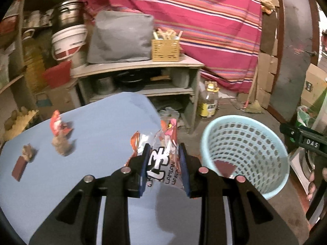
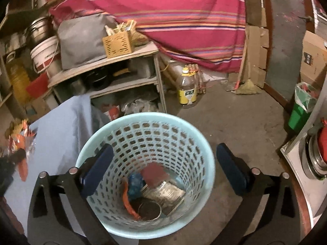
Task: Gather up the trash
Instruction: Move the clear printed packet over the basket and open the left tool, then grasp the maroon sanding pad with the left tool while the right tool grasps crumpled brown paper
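Note:
My left gripper point(image 1: 164, 153) is shut on a crinkled snack wrapper point(image 1: 163, 159) with pink and orange print, held above the right edge of the blue-covered table point(image 1: 98, 134). A light blue perforated basket point(image 1: 245, 153) stands on the floor to its right. More trash lies on the table's left: a red wrapper point(image 1: 57, 122), a brown crumpled lump point(image 1: 62, 143) and a dark red packet point(image 1: 19, 166). My right gripper point(image 2: 163, 159) is open and empty, above the basket point(image 2: 147, 143), which holds a can, a foil packet and several scraps.
A grey shelf unit point(image 1: 139, 69) with a wicker box and grey bag stands behind the table. An oil bottle point(image 2: 186, 89) and a broom sit on the concrete floor. A green bin point(image 2: 300, 110) is at the right, next to a white counter edge.

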The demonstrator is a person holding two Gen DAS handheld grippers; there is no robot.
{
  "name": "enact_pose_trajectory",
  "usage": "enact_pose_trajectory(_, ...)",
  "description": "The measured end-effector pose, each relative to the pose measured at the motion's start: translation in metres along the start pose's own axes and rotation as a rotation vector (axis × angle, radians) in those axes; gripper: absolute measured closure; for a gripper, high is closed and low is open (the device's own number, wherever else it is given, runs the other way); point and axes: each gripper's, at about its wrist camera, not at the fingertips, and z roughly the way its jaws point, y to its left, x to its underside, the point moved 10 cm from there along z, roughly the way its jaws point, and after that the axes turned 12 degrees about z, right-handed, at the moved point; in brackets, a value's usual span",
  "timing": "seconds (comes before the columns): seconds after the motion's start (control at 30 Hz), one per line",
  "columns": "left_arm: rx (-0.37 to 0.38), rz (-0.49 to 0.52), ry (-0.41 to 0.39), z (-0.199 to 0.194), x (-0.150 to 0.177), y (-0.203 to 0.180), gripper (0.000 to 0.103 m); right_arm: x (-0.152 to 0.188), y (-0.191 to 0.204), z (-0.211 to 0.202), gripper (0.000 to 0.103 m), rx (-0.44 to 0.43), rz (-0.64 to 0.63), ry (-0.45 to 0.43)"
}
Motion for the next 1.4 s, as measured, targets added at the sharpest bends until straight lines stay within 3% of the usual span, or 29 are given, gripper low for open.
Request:
enact_pose_trajectory(0.27, 0.105, 0.043, -0.004, 0.027, -0.022, -0.074, 0.075, -0.007, -0.022, 0.002, 0.005, -0.006, 0.079, -0.001)
enact_pose_trajectory(0.53, 0.177, 0.087, 0.053, 0.077, -0.023, -0.122, 0.074, -0.015, -0.035, 0.004, 0.005, -0.011, 0.135, -0.001)
enact_pose_trajectory(0.6, 0.204, 0.084, 0.068, 0.085, -0.023, -0.126, 0.071, -0.017, -0.035, 0.005, 0.005, -0.006, 0.131, 0.0)
enact_pose_trajectory(0.63, 0.209, 0.082, 0.073, 0.087, -0.022, -0.126, 0.063, -0.017, -0.034, 0.006, 0.005, -0.002, 0.128, 0.0)
enact_pose_trajectory(0.67, 0.198, 0.077, 0.07, 0.088, -0.022, -0.124, 0.046, -0.017, -0.034, 0.007, 0.004, 0.0, 0.126, 0.001)
enact_pose_trajectory(0.73, 0.17, 0.075, 0.051, 0.085, -0.023, -0.116, 0.035, -0.016, -0.032, 0.01, 0.005, 0.002, 0.124, 0.007)
enact_pose_trajectory(0.83, 0.165, 0.082, 0.06, 0.079, -0.021, -0.106, 0.034, -0.015, -0.028, 0.013, 0.004, 0.01, 0.113, 0.014)
enact_pose_trajectory(1.07, 0.094, 0.09, 0.025, 0.049, -0.017, -0.055, 0.021, -0.01, -0.005, 0.019, 0.005, 0.011, 0.086, 0.015)
enact_pose_trajectory(1.2, 0.01, 0.086, 0.014, 0.027, -0.004, -0.003, 0.015, -0.006, 0.021, 0.019, 0.005, 0.01, 0.025, -0.005)
enact_pose_trajectory(1.4, -0.103, -0.005, 0.041, 0.0, 0.031, 0.092, 0.014, 0.003, 0.069, 0.016, 0.004, -0.028, -0.066, -0.049)
